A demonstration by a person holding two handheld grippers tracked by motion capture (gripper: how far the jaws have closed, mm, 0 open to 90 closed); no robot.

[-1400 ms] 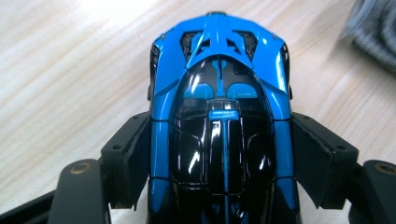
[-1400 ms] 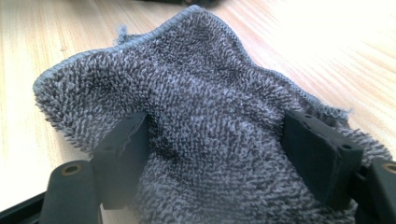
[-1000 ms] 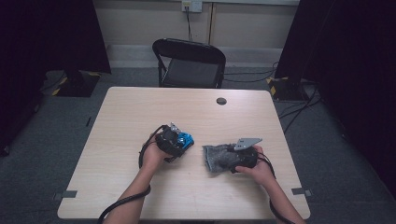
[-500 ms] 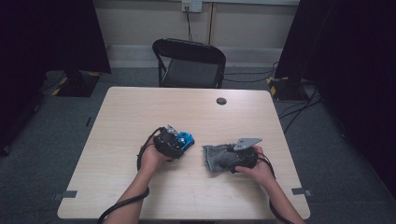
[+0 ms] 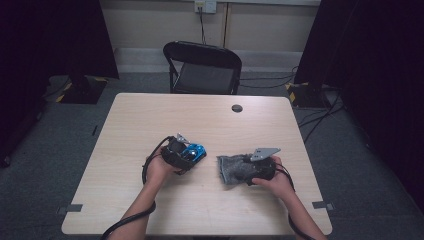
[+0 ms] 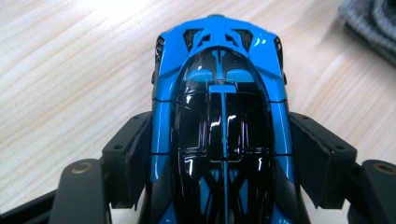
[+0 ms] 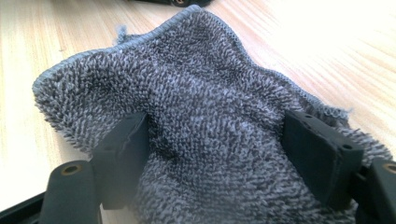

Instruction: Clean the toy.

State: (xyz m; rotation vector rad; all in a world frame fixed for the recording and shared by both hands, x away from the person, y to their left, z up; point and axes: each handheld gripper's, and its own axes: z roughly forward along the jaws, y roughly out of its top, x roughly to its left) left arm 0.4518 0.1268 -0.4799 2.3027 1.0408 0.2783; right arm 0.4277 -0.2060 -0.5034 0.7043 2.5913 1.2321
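table (image 5: 150,115) | toy car (image 5: 193,152) left | cloth (image 5: 234,170) right, near

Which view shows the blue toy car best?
The left gripper view: the blue toy car sits large between the black jaws, roof and glossy panels clear. The high view shows it small at the left gripper. The right gripper view faces the grey cloth.

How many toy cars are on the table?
1. The blue toy car sits left of the middle of the table, between the left gripper's jaws, beside the grey cloth.
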